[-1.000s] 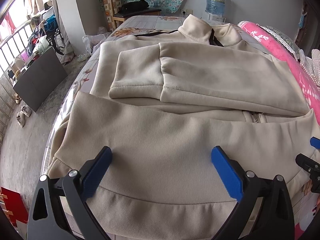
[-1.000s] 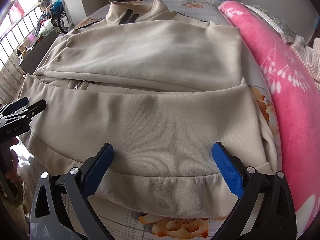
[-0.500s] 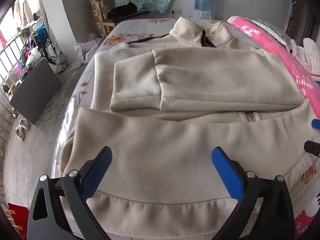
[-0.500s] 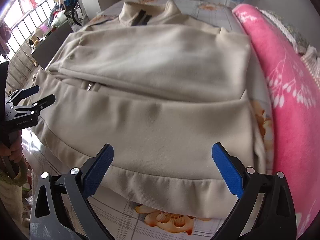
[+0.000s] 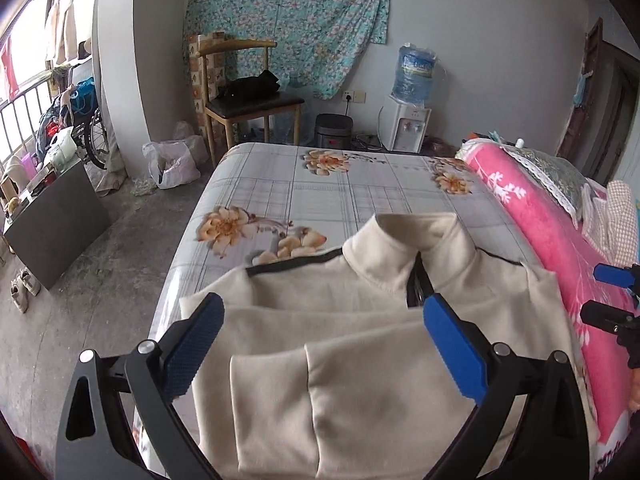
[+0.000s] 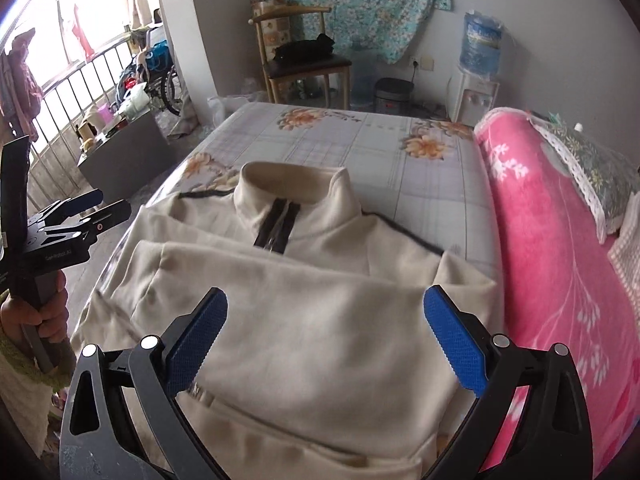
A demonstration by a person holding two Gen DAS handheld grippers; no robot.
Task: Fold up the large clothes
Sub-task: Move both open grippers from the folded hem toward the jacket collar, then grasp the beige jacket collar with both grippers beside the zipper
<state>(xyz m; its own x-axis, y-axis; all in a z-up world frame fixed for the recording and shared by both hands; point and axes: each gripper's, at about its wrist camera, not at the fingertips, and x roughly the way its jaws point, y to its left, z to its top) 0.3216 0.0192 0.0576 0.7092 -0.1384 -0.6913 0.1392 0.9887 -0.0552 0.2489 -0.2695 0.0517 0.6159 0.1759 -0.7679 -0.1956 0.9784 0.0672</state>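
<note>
While the cream zip-neck sweatshirt (image 5: 360,360) lies on the floral bedsheet (image 5: 320,184), sleeves folded across its chest, the left gripper (image 5: 324,354) hovers above it, jaws wide, holding nothing; the right gripper (image 6: 326,346) likewise gapes empty; a pink blanket (image 6: 560,260) lies alongside.

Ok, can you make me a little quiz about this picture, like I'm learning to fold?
1. True or false: the jacket lies on the bed with its sleeves folded across the chest.
2. What is the left gripper holding? A) the collar B) a sleeve C) nothing
3. Fill in: right of the jacket lies a ____ blanket.

Key: 1 true. 2 C; the right gripper is open and empty too. 3 pink.
</note>
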